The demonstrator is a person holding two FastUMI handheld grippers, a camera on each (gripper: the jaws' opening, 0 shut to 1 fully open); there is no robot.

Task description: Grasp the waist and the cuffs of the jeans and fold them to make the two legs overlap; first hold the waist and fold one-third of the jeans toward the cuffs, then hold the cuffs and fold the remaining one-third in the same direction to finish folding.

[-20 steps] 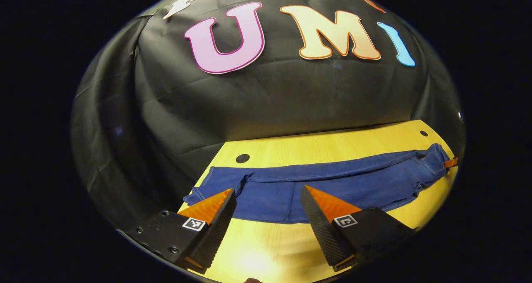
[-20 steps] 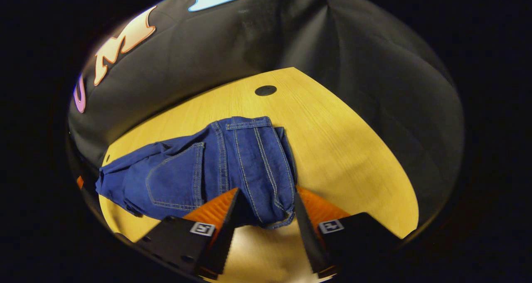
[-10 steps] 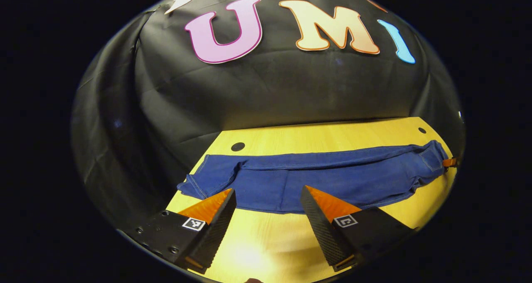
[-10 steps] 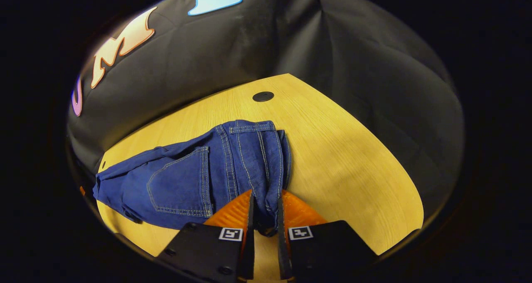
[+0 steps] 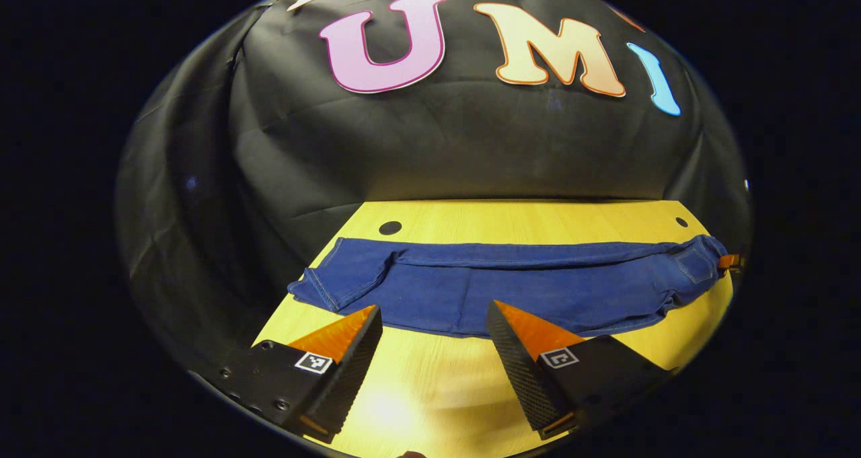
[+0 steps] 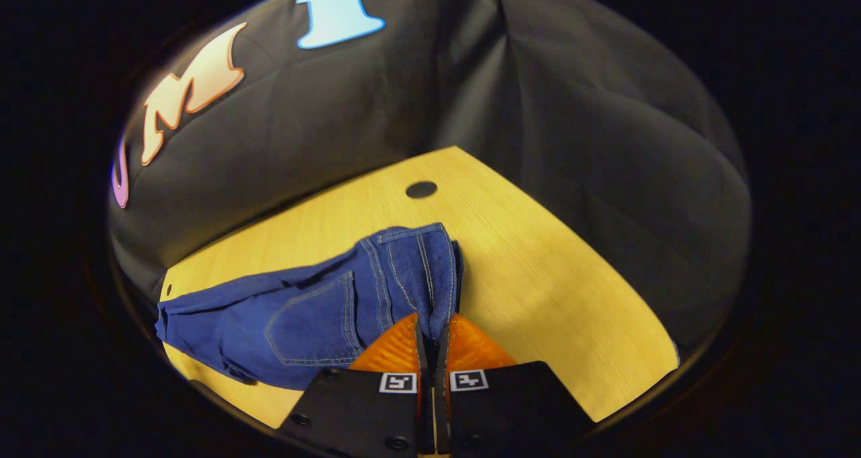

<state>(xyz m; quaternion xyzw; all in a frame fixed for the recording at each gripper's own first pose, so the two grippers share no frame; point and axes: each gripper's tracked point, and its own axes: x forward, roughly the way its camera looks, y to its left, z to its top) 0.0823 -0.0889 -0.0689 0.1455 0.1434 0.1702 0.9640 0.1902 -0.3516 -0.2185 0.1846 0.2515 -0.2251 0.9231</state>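
The long blue denim jeans (image 5: pixel 511 290) lie flat on the yellow wooden table (image 5: pixel 430 391), stretched out from one side to the other. The two legs already lie one on top of the other, so that first part looks done. The cuffs (image 5: pixel 323 286) are at the left end and the waist (image 6: pixel 410 233) is at the right end.

The right gripper (image 6: pixel 430 330) has its two fingers squeezed together on the near corner of the waist, with a pinch of blue cloth caught between them. The waist end looks a little bunched up there. In the left gripper view, a small bit of that gripper peeks out past the far end of the jeans.

The left gripper (image 5: pixel 434 313) has its two fingers wide apart. It holds nothing. It hangs over the bare table, just in front of the near edge of the jeans, not touching them.

So I think the job is just at the start of the first fold. The waist is grabbed, but it is not yet folded toward the cuffs. That fold is left to do, and then the cuff fold after it.

The jeans have a back pocket (image 6: pixel 316 317) with pale stitching. I see no brand or tag on them that can be read. Each gripper finger has a small black-and-white square marker, not words.
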